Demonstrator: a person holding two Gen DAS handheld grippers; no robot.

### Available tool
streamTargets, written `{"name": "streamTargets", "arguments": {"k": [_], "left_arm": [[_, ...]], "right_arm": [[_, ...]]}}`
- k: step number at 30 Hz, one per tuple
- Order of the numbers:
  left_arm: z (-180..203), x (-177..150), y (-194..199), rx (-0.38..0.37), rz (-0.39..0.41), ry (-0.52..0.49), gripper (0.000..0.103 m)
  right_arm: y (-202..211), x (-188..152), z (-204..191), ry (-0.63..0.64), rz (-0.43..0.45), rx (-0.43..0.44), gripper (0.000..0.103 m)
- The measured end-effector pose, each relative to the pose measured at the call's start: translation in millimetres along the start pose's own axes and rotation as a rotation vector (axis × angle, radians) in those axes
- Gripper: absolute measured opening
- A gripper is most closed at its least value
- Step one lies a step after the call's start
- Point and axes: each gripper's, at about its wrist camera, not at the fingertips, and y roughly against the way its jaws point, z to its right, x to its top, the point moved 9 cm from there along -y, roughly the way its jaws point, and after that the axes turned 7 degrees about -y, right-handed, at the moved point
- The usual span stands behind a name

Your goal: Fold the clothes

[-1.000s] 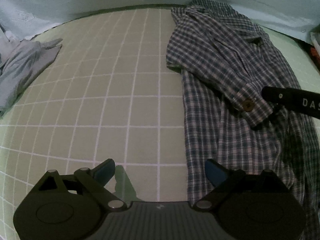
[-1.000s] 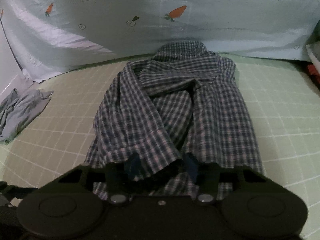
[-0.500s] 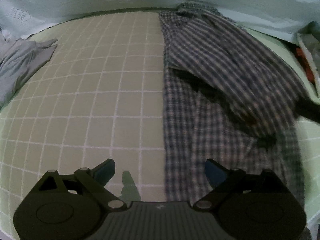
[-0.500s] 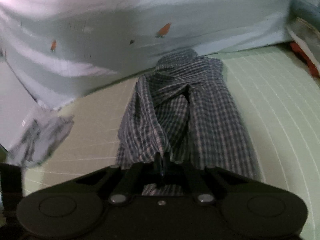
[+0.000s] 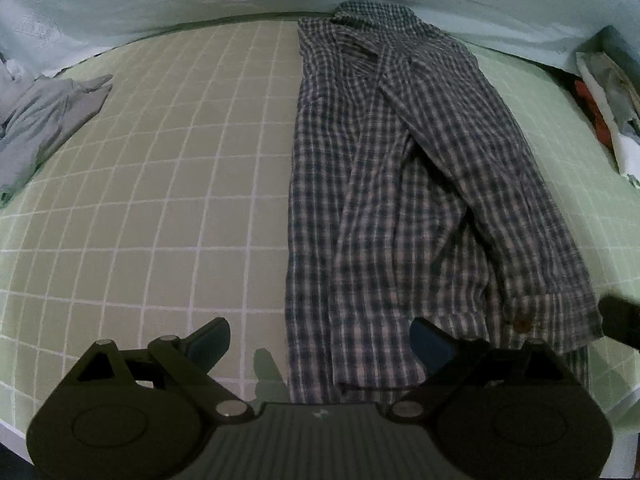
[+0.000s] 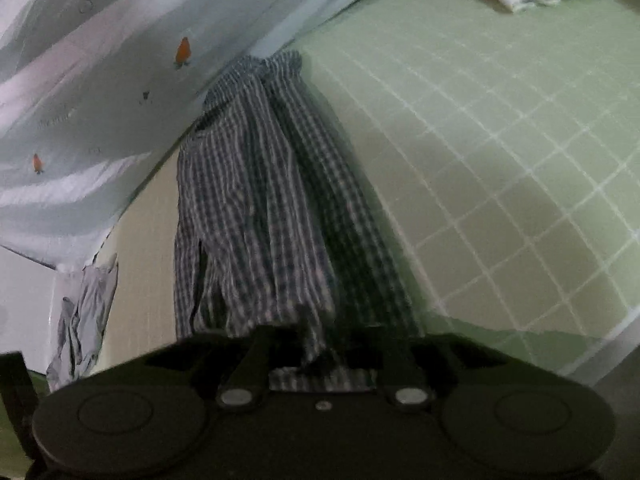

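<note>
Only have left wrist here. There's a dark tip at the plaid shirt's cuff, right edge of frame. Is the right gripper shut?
Observer: No. In the right wrist view, the right gripper has its jaws apart. They have just been opening.
Operator: Anything between them?
Observer: Yes, a bunched piece of the plaid shirt hangs in the gap between the fingers. The pads don't look to be pressing on it, but that picture is blurred.
</note>
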Motion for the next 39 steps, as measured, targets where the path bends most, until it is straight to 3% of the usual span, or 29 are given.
{"name": "streamTargets", "arguments": {"k": [1,6,8,9,10,13,16,17,20,21,23,24,25,30,39], "left_arm": [[0,-2,0,0.004,-0.005,0.000,0.096],[-4,-10,0,0.017,-0.021,0.016,0.096],[-5,-13,1,0.020,-0.025,0.025,0.096],[-6,-15,2,0.022,-0.027,0.029,0.096],[-6,-17,2,0.023,-0.030,0.033,0.096],[-5,-24,3,0.020,-0.038,0.040,0.096],[-4,-29,5,0.015,-0.039,0.046,0.096],[-4,-31,5,0.013,-0.041,0.048,0.096],[-5,-39,4,0.006,-0.058,0.047,0.096],[-5,-42,4,0.005,-0.065,0.045,0.096],[-5,-48,6,0.002,-0.074,0.040,0.096],[-5,-51,7,-0.002,-0.078,0.040,0.096],[-5,-54,8,-0.006,-0.082,0.041,0.096],[-4,-67,6,-0.033,-0.111,0.042,0.091],[13,-83,7,-0.093,-0.132,-0.027,0.073]], "right_arm": [[0,3,2,-0.012,0.006,0.006,0.054],[-28,-1,12,-0.071,-0.081,0.032,0.061],[-38,-3,13,-0.077,-0.113,0.035,0.053],[-39,-4,13,-0.074,-0.125,0.050,0.034],[-37,-5,12,-0.059,-0.128,0.058,0.006],[-23,0,7,-0.021,-0.098,0.100,0.002],[-3,6,4,-0.145,-0.096,0.254,0.002],[-3,7,8,-0.160,-0.104,0.242,0.002],[-13,0,26,-0.070,-0.117,0.064,0.003],[-12,-2,30,-0.072,-0.116,0.039,0.006],[-4,-1,32,-0.067,-0.090,0.022,0.027],[1,1,31,-0.034,-0.060,-0.002,0.047],[4,0,29,0.001,-0.036,-0.037,0.057],[1,-16,39,0.154,-0.067,-0.188,0.069],[-7,-51,39,0.306,-0.130,-0.240,0.084]]}}
